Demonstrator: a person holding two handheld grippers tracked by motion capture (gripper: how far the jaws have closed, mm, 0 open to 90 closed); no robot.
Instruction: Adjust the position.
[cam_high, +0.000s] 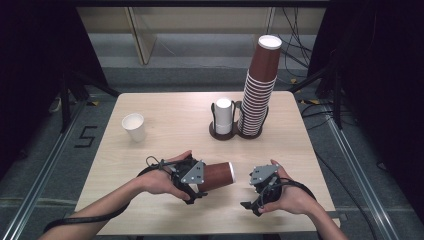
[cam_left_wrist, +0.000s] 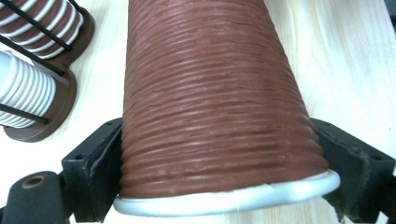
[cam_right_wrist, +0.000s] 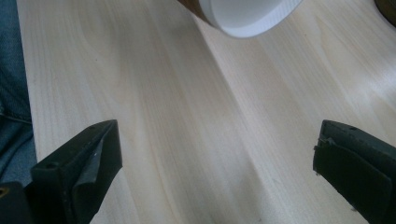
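- Sideways above the wooden table (cam_high: 165, 125): brown ribbed paper cup (cam_high: 217, 175), clamped in left gripper (cam_high: 192, 177).
- Nearby: right gripper (cam_high: 257, 192), jaws spread wide, holding nothing.

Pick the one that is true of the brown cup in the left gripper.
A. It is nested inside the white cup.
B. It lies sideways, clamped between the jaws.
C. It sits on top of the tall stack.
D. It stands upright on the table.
B: the brown cup lies on its side in the left gripper, whose jaws press both its flanks in the left gripper view, apart from the stack and the white cup.
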